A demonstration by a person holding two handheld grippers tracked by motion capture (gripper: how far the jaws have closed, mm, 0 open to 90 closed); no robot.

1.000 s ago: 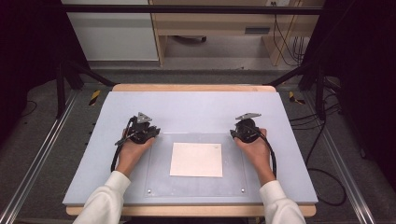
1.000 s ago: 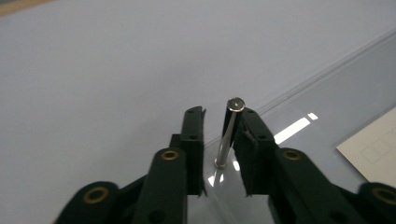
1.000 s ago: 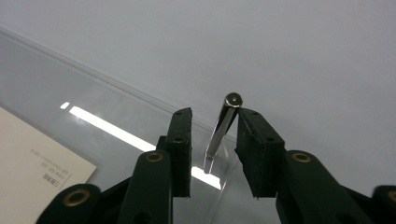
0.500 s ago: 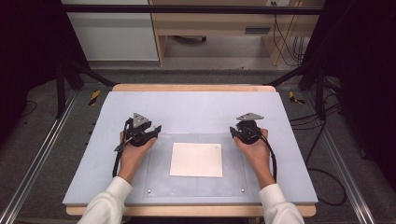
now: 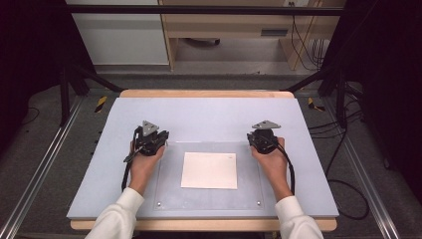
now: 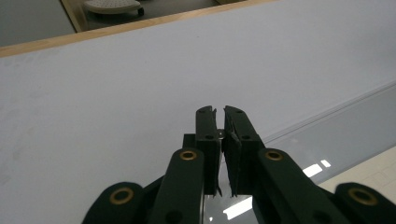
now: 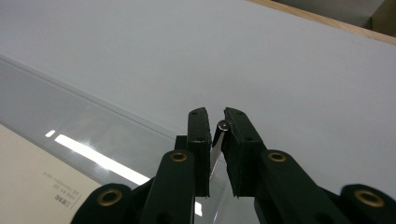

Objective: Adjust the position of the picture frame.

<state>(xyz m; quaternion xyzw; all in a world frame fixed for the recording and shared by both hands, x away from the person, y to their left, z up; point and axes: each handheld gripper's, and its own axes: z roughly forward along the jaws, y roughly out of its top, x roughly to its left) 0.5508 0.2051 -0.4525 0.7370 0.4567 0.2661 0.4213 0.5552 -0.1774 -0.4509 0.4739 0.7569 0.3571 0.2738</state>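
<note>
Left tongs [image 5: 158, 138]: closed on clear acrylic sheet's [image 5: 169, 174] far-left corner | right tongs [image 5: 255, 139]: closed on far-right corner | white paper [image 5: 209, 170] under sheet, pale grey surface [image 5: 209, 117].

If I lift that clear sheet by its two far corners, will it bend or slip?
The clear sheet looks rigid and flat with straight edges, so it probably stays stiff. Its glossy, glaring surface suggests slipperiness. The paper lying loose on top would likely slide off once tilted.
</note>
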